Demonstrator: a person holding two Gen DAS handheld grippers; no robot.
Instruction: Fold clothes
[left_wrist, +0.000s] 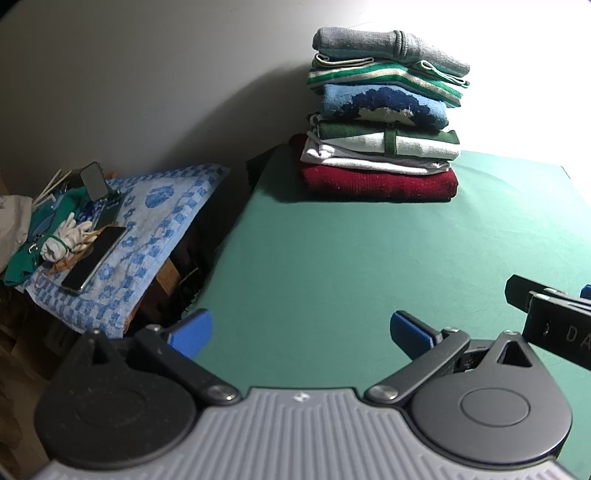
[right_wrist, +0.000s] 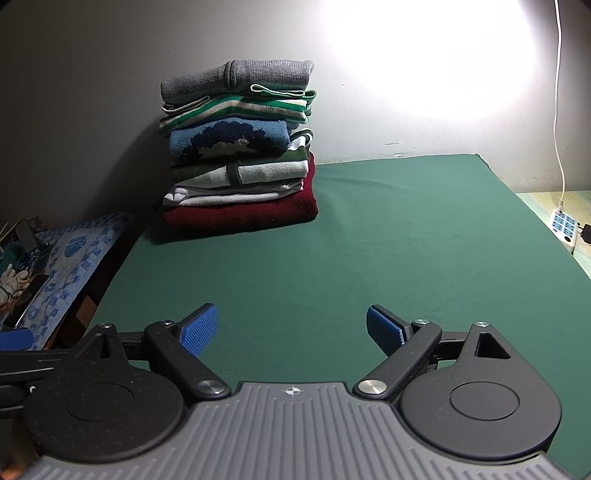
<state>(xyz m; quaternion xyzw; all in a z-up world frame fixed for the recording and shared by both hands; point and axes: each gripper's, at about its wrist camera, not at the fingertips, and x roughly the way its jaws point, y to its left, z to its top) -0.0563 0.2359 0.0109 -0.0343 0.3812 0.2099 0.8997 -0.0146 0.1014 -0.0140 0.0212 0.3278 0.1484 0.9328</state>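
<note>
A stack of several folded clothes (left_wrist: 384, 110) (right_wrist: 240, 147) stands at the far side of the green table (left_wrist: 351, 266) (right_wrist: 369, 251), against the wall. A grey knit lies on top, a dark red sweater at the bottom. My left gripper (left_wrist: 301, 334) hovers over the table's near left edge, open, with nothing between its blue pads (left_wrist: 192, 332). My right gripper (right_wrist: 291, 330) hangs over the near middle of the table, open and empty as well. The right gripper's black body (left_wrist: 554, 321) shows at the right edge of the left wrist view.
Left of the table, a lower stand carries a blue patterned towel (left_wrist: 147, 236) (right_wrist: 74, 258) with a phone (left_wrist: 96, 258), white gloves (left_wrist: 66, 236) and small clutter. A white power strip (right_wrist: 563, 225) and cable lie on the floor at far right. A wall backs the table.
</note>
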